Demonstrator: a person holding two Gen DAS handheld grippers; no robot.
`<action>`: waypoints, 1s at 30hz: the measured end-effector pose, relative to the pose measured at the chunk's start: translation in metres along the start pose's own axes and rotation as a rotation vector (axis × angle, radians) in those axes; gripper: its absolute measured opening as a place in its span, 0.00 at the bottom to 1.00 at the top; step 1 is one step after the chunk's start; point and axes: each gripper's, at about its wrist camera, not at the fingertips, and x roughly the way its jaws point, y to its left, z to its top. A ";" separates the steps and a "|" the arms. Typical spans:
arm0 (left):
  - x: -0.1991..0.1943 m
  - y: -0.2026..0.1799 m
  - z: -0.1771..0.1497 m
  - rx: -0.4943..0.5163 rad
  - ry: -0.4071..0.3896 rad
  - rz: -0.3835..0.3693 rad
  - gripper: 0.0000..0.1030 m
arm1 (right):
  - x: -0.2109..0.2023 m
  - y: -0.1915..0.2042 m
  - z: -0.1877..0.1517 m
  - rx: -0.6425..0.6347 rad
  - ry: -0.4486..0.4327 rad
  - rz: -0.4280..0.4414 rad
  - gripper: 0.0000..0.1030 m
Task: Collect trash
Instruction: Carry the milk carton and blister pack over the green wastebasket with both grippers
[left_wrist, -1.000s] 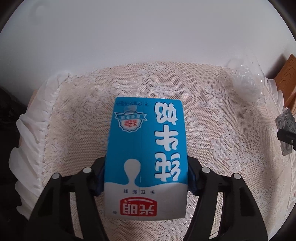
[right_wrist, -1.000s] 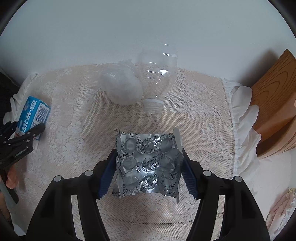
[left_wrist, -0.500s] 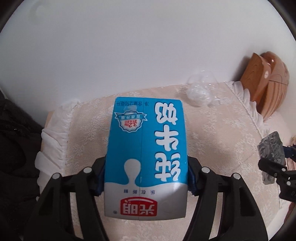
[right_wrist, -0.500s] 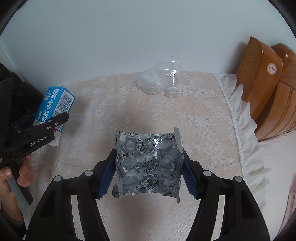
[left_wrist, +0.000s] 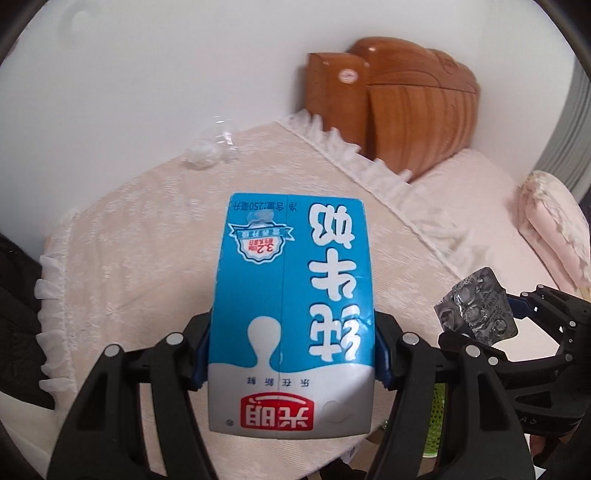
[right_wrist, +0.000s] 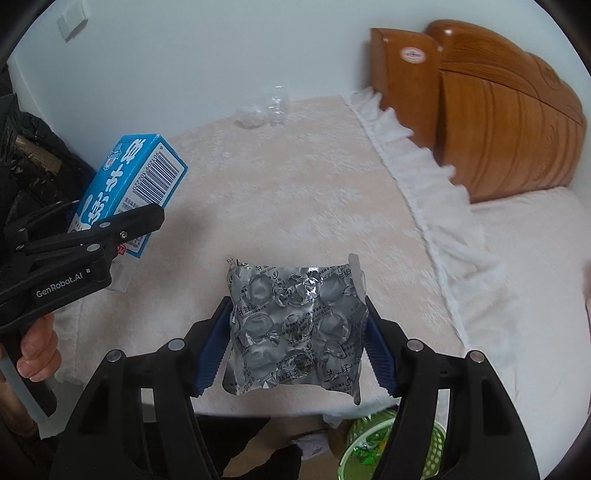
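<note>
**Holding two pieces of trash above the table edge**

Left gripper: jaws clamped on the sides of a blue and white milk carton, blue pads pressed flat against both walls. Carton sits lengthwise between the fingers, print upside down to the camera, red logo at the near end. From the right wrist view the same carton is tilted, barcode side facing right, lifted clear of the cloth.

Right gripper: jaws closed on a crumpled silver pill blister pack, pads gripping its left and right edges. Pockets look crushed; contents cannot be told. Seen from the left wrist, the pack hangs just right of the carton, not touching it.

Containers: green mesh bin on the floor below the right gripper, just past the near table edge; green wrappers lie inside it. Only a sliver of the bin shows in the left view.

Surroundings: table with a cream lace cloth, frilled border on its right side. Clear plastic bottle and a crumpled clear wrapper lie at the far edge by the wall, well apart from both grippers. Cloth between is bare. Wooden headboard and bed stand to the right.
</note>
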 end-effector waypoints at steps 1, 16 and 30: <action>-0.003 -0.020 -0.005 0.027 0.005 -0.019 0.61 | -0.015 -0.017 -0.023 0.034 -0.009 -0.031 0.65; 0.028 -0.264 -0.107 0.459 0.212 -0.305 0.61 | -0.101 -0.161 -0.228 0.408 0.024 -0.273 0.66; 0.046 -0.356 -0.156 0.710 0.283 -0.356 0.90 | -0.112 -0.236 -0.347 0.668 0.053 -0.285 0.66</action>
